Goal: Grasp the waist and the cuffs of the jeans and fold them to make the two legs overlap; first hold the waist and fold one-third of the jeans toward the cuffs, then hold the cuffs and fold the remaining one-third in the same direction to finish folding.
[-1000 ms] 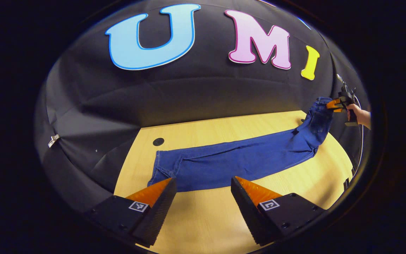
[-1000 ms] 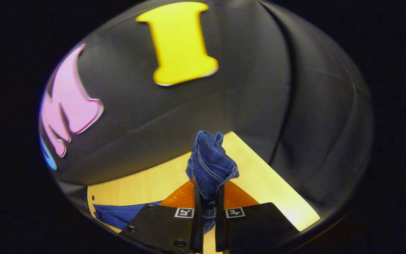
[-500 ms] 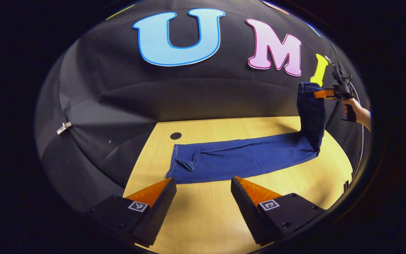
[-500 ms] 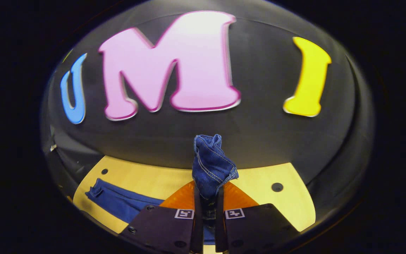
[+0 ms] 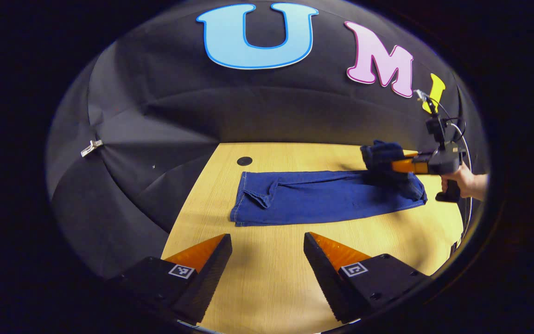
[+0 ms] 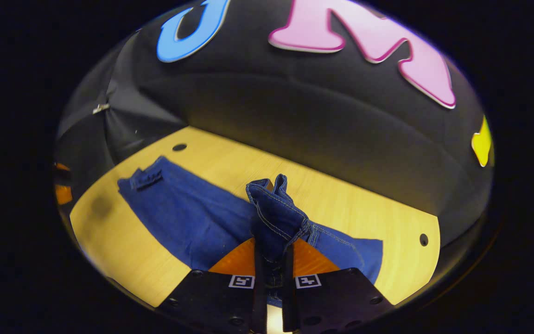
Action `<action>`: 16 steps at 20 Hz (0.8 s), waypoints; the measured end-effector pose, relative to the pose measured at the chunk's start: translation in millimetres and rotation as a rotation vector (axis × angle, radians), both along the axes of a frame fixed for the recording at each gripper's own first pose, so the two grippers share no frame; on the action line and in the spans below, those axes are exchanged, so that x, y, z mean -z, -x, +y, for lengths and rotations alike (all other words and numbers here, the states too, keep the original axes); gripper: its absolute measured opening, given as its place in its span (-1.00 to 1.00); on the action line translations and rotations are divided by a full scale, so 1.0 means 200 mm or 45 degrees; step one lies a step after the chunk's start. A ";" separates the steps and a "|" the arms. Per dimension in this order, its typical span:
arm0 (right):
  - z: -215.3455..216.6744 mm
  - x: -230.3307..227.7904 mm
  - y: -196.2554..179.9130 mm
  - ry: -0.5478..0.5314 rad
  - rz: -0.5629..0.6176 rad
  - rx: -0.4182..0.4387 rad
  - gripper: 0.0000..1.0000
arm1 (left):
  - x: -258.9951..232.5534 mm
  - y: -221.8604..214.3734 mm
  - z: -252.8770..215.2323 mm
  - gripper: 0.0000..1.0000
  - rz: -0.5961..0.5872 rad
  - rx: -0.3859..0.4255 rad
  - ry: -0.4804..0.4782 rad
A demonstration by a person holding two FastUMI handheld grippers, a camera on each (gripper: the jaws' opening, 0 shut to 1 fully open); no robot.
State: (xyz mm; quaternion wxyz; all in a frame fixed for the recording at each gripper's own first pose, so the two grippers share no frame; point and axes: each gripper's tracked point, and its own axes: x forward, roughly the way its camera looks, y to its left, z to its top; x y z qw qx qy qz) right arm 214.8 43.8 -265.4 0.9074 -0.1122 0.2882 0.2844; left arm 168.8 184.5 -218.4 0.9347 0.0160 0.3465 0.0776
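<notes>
Right now we see the jeans (image 5: 322, 197) lying flat along the middle of the bench (image 5: 267, 287), cuffs toward the bench's left edge near a small round hole (image 5: 244, 161) close to the back-left corner. The waist end is raised off the wood and doubled over the legs near the right edge. Our right gripper (image 6: 272, 273) has its fingers pressed tight together on that bunched waistband (image 6: 276, 213), denim squeezed between them and sticking up past the tips. From the left gripper view we catch the same tool (image 5: 403, 165) with a hand (image 5: 464, 183) on its handle, the waist wad hanging just above the spread denim. Our left gripper (image 5: 267, 260) hovers over bare wood near the front edge, fingers spread wide with nothing between them, well apart from the jeans.
</notes>
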 end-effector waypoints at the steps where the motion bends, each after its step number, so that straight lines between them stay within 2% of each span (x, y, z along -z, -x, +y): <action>1: 0.03 0.05 0.02 0.025 0.002 -0.020 -0.67 | 0.01 0.00 0.00 0.98 0.007 -0.004 -0.001; 5: 0.07 0.18 0.09 0.055 0.067 -0.104 -0.61 | 0.04 -0.03 0.01 0.97 0.029 -0.019 0.015; 6: 0.10 0.20 0.13 0.045 0.092 -0.141 -0.19 | 0.06 -0.03 0.02 0.96 0.034 -0.021 0.025; 7: 0.13 0.19 0.18 0.008 0.123 -0.192 -0.35 | 0.08 -0.05 0.02 0.97 0.046 -0.024 0.041; 8: 0.19 0.17 0.23 -0.066 0.176 -0.249 -0.34 | 0.11 -0.06 0.03 0.97 0.064 -0.031 0.060; 10: 0.26 0.06 0.40 -0.213 0.296 -0.339 0.31 | 0.18 -0.12 0.03 0.97 0.120 -0.054 0.114; 12: 0.24 -0.10 0.43 -0.275 0.263 -0.387 0.96 | 0.24 -0.19 0.05 0.97 0.189 -0.071 0.145; 16: 0.10 -0.38 0.42 -0.371 0.158 -0.451 0.99 | 0.32 -0.32 0.20 0.97 0.329 -0.175 0.182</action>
